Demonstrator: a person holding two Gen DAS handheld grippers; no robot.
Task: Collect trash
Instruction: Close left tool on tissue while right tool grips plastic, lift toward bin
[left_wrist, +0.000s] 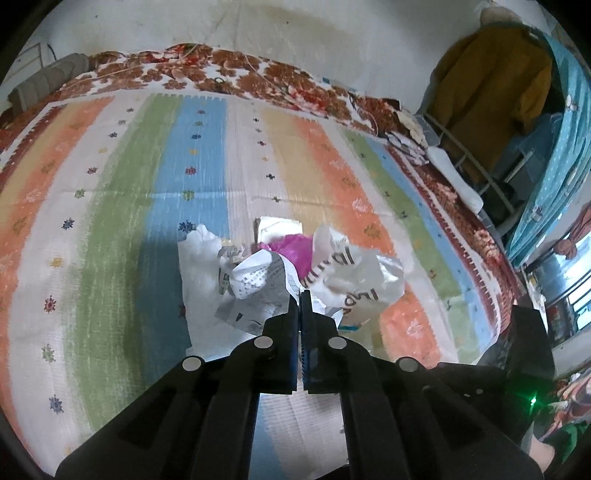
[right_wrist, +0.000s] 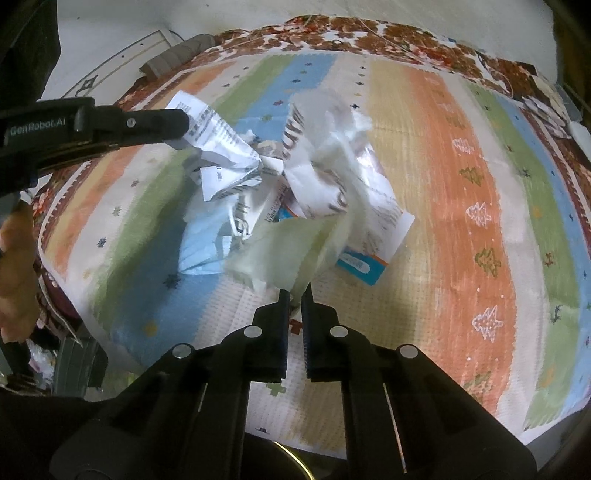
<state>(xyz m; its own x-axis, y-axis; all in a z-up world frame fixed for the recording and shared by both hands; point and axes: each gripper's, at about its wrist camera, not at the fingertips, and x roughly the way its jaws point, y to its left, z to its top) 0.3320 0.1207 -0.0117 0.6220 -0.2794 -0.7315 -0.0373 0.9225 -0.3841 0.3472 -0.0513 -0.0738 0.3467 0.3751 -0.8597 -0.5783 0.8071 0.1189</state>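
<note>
Striped bedspread (left_wrist: 110, 206) covers the bed, mustard garment (left_wrist: 491, 77) hanging at its far right, trash pile (right_wrist: 295, 192) mid-bed with a box (right_wrist: 369, 254) half buried, left gripper (left_wrist: 298, 295) clamped on crumpled printed paper (left_wrist: 258, 291), right gripper (right_wrist: 295, 293) pinching white tissue (right_wrist: 280, 254).

A heap of trash lies on the bed, toward its near edge, on the blue and cream stripes of the cover. It holds a crumpled printed paper (right_wrist: 221, 147), a white plastic bag with dark lettering (left_wrist: 354, 273), a magenta plastic scrap (left_wrist: 291, 251), a blue-and-orange carton (right_wrist: 364, 264) lying flat, and a pale tissue (right_wrist: 284, 251) lifted off the near side of the heap.
</note>
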